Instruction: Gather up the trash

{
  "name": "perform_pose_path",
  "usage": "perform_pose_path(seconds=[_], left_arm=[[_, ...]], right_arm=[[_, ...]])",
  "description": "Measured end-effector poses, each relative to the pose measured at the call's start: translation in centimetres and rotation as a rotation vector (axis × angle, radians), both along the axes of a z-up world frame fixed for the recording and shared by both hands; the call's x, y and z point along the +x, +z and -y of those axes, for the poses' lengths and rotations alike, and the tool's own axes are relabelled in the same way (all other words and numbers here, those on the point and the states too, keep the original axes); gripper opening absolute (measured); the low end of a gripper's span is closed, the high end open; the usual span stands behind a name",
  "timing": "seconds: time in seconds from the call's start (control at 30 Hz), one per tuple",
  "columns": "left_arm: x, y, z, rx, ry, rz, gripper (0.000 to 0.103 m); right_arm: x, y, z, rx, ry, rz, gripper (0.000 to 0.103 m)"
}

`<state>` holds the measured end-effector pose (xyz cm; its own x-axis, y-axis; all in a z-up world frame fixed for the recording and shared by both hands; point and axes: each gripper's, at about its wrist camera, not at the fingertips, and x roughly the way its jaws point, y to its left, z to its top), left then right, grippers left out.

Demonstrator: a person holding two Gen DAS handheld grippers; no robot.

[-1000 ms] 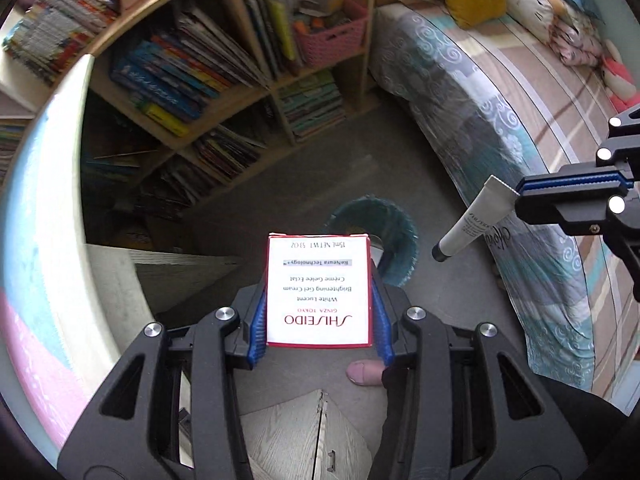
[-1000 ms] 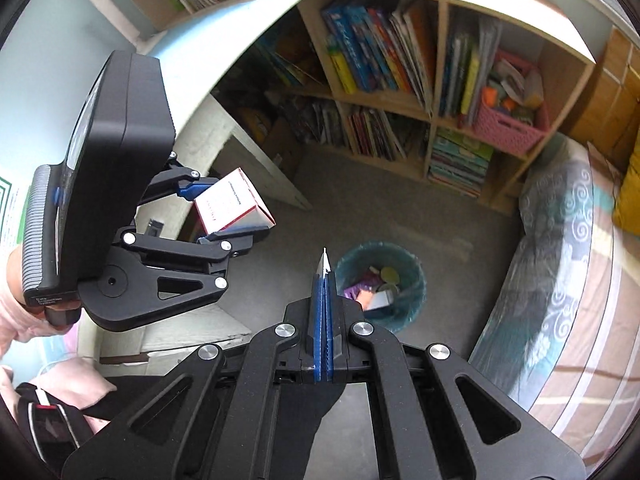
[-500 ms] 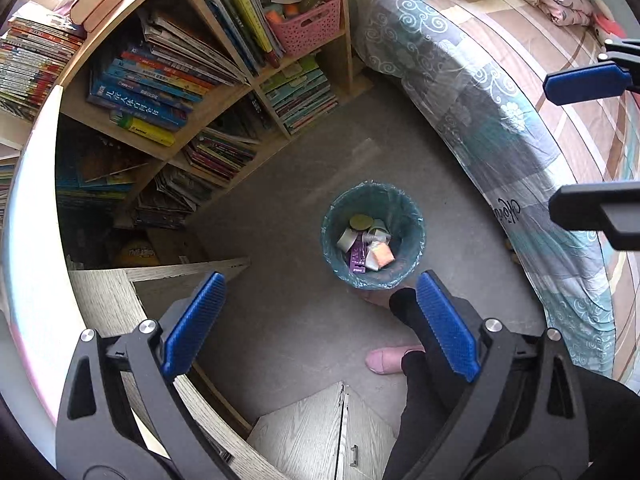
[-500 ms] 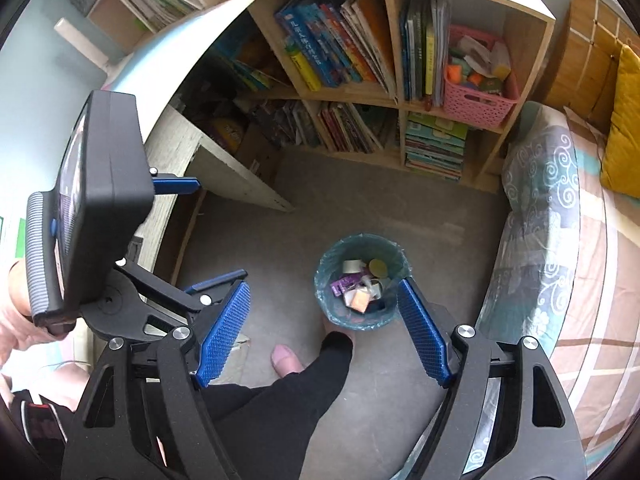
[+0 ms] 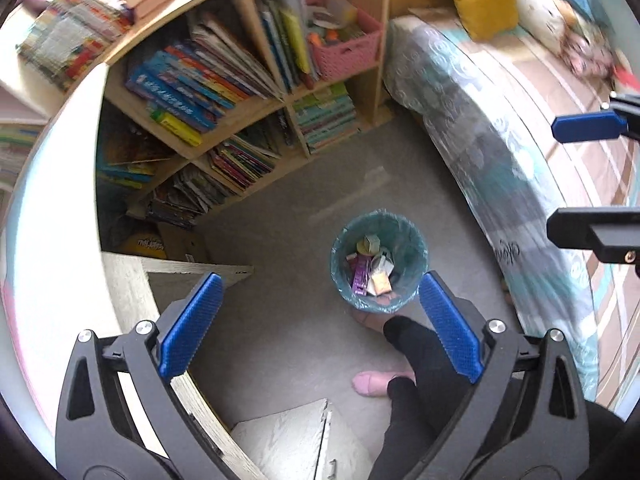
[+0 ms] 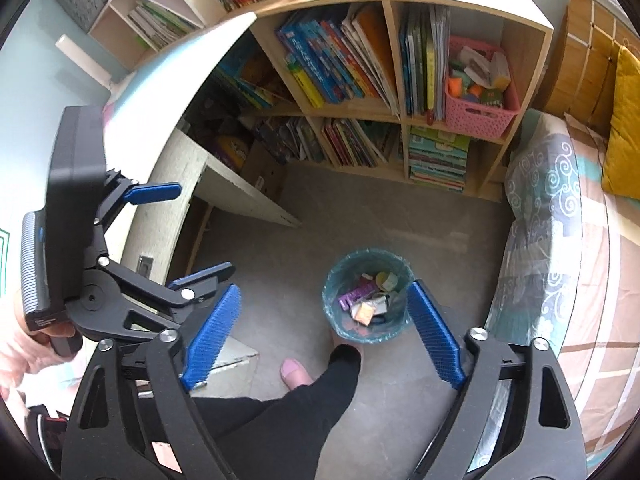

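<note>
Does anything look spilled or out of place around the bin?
Nothing stands out. The trash sits inside the lined bin, none on the floor around it. Left gripper is open and empty; right gripper's jaws are opening, empty.

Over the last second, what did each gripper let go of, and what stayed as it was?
The left gripper released the white Shiseido box and the right gripper released the white tube. Neither item can be picked out for certain in the trash bin below. Left fingers stand wide; the right are still opening, nothing between either pair. The bin, bookshelf and bed stayed as they were.
</note>
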<state>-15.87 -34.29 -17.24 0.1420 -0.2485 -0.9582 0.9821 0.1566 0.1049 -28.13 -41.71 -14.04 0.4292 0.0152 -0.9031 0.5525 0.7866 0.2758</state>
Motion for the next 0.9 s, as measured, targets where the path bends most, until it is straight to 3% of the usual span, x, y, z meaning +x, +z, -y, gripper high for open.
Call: perform_pose_path(seconds=[0.33,0.6,0.9], left_arm=[[3.9,4.0,-3.4,-0.088,0.173,0.001,0.096],[6.4,6.0,-8.1,-0.112,0.328,0.021,0.096],[9.6,7.8,-13.8,-0.154,0.547,0.061,0.096]], right_arm=[[3.7,1.8,-0.2,-0.026,0.042,0.032,0.092],[8.5,3.1,-2.1,-0.018,0.151,0.080,0.092],[15.2,4.5,-6.7,-0.007,0.410,0.109,0.092]])
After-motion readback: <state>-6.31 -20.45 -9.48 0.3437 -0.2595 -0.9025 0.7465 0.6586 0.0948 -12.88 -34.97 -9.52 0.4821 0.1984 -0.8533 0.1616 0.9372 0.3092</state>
